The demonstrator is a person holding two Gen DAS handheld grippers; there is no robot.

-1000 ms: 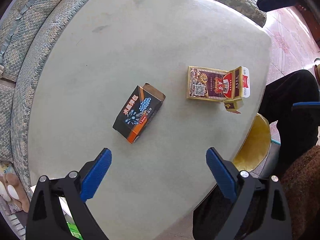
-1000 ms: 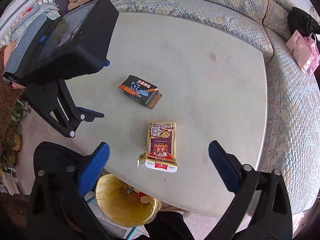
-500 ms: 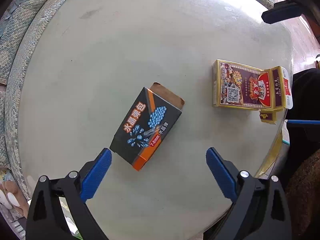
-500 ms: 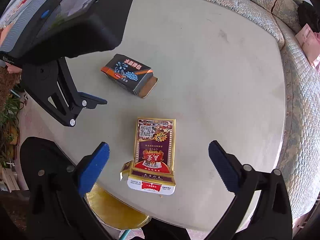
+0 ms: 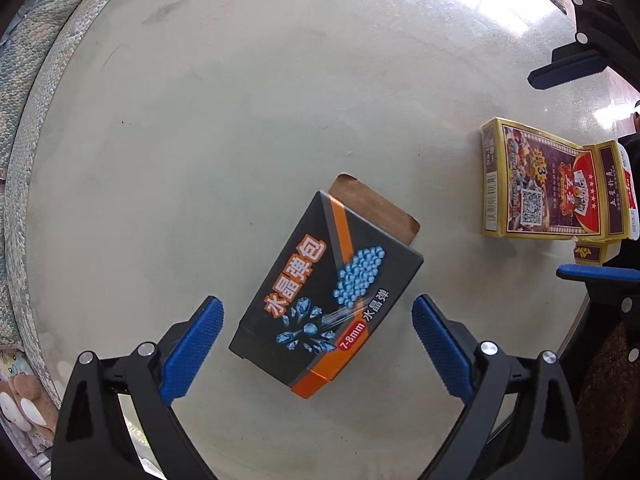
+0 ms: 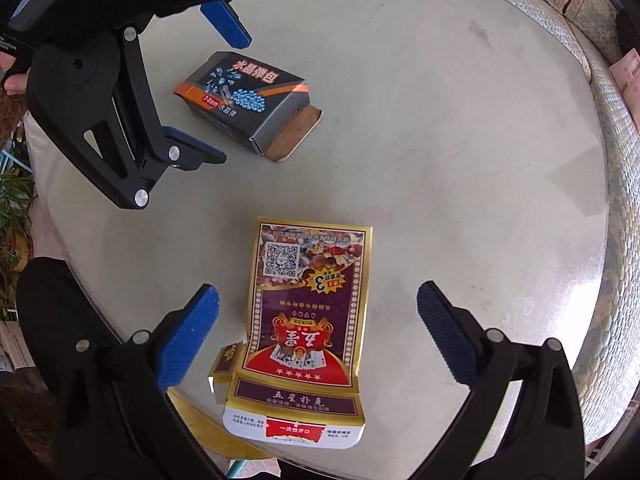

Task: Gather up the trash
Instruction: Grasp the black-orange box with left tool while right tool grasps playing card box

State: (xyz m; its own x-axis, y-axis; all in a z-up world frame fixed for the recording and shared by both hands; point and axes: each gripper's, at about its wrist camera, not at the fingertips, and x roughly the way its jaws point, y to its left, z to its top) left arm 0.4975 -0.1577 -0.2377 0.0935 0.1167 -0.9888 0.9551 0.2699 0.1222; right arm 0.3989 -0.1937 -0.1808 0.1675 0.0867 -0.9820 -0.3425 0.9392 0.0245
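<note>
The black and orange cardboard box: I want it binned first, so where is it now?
The black and orange cardboard box lies flat on the grey table, between the open left gripper's fingers, left of the gold playing-card box.

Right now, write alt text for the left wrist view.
Open left tongs straddle a dark box with orange trim and an open brown flap, lying flat on a pale round table. A gold and maroon card box lies at right near the right tongs.

Black tongs, blue ribbed pads, silver screws
</note>
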